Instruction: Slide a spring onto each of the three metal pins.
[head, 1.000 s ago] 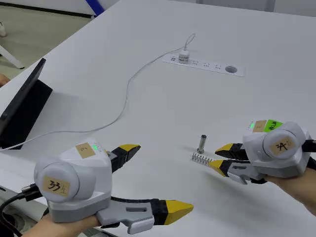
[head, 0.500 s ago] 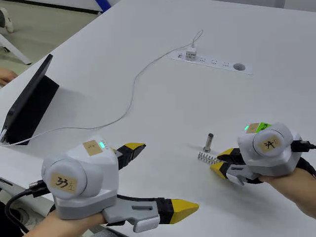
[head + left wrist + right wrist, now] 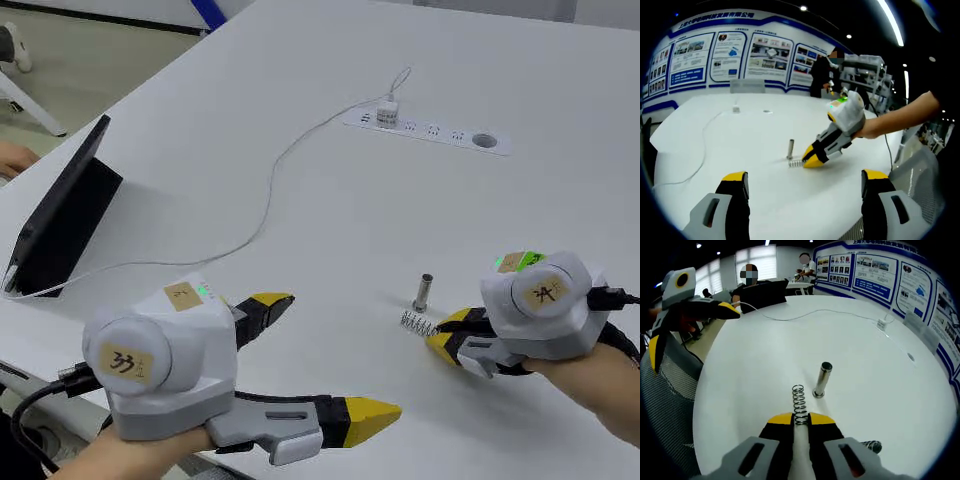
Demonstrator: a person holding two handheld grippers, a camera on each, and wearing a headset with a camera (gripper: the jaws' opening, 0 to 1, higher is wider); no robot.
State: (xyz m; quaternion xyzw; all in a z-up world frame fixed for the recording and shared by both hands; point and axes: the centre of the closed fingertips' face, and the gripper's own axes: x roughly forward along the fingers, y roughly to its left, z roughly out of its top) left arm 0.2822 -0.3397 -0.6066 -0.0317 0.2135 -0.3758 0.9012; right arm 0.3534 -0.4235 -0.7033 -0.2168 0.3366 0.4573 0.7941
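Note:
A short metal pin (image 3: 424, 291) stands upright on the white table (image 3: 330, 200). A small spring (image 3: 415, 323) lies just in front of it, beside its base. My right gripper (image 3: 446, 334) is shut on the near end of this spring (image 3: 799, 402), whose free end points past the pin (image 3: 822, 379). Another spring (image 3: 871, 445) lies to the right of the jaws. My left gripper (image 3: 325, 358) hovers wide open at the near left, holding nothing. In the left gripper view, the pin (image 3: 790, 149), the spring (image 3: 796, 163) and the right gripper (image 3: 812, 159) sit ahead.
A white power strip (image 3: 430, 130) with a plugged charger (image 3: 387, 113) lies at the back. Its white cable (image 3: 265, 215) runs left toward a dark tablet (image 3: 60, 205) propped at the table's left edge. People stand in the background (image 3: 820, 75).
The right gripper's jaws have narrowed onto the spring's end and dropped a little toward the table. The left gripper stays wide open. The head camera has shifted slightly.

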